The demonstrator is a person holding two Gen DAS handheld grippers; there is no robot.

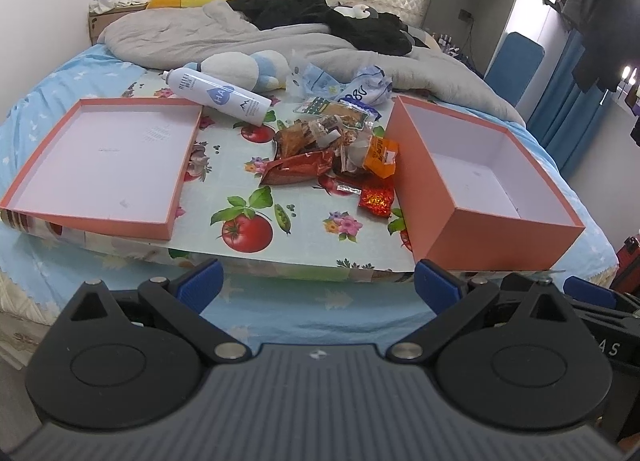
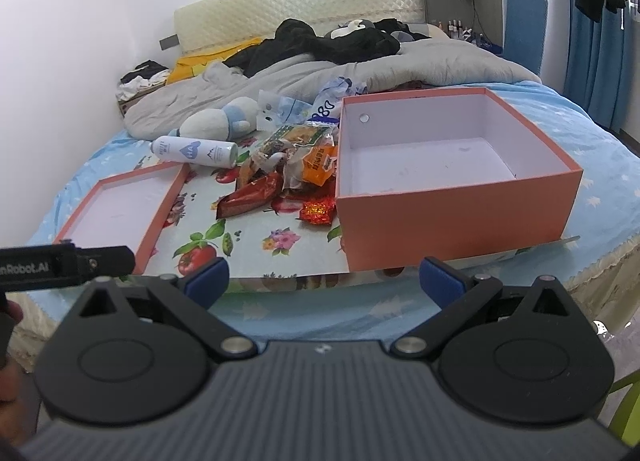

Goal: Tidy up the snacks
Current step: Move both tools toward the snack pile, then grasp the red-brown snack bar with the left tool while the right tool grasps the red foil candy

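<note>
A pile of snack packets point(image 1: 332, 145) lies on a flowered cloth point(image 1: 256, 217) on the bed, between an empty orange box point(image 1: 480, 181) on the right and its shallow lid point(image 1: 100, 157) on the left. The pile point(image 2: 288, 173), the box point(image 2: 452, 173) and the lid point(image 2: 120, 209) also show in the right wrist view. A small red-gold packet point(image 1: 375, 201) lies beside the box. My left gripper point(image 1: 318, 285) is open and empty, short of the cloth's near edge. My right gripper point(image 2: 324, 281) is open and empty, in front of the box.
A white spray can point(image 1: 218, 95) and a plush toy point(image 1: 244, 69) lie behind the lid. A grey quilt point(image 1: 280, 37) and dark clothes point(image 1: 320, 9) cover the far bed. Crumpled plastic bags point(image 1: 352, 87) lie behind the pile. The left gripper's body point(image 2: 64, 265) shows at the right wrist view's left edge.
</note>
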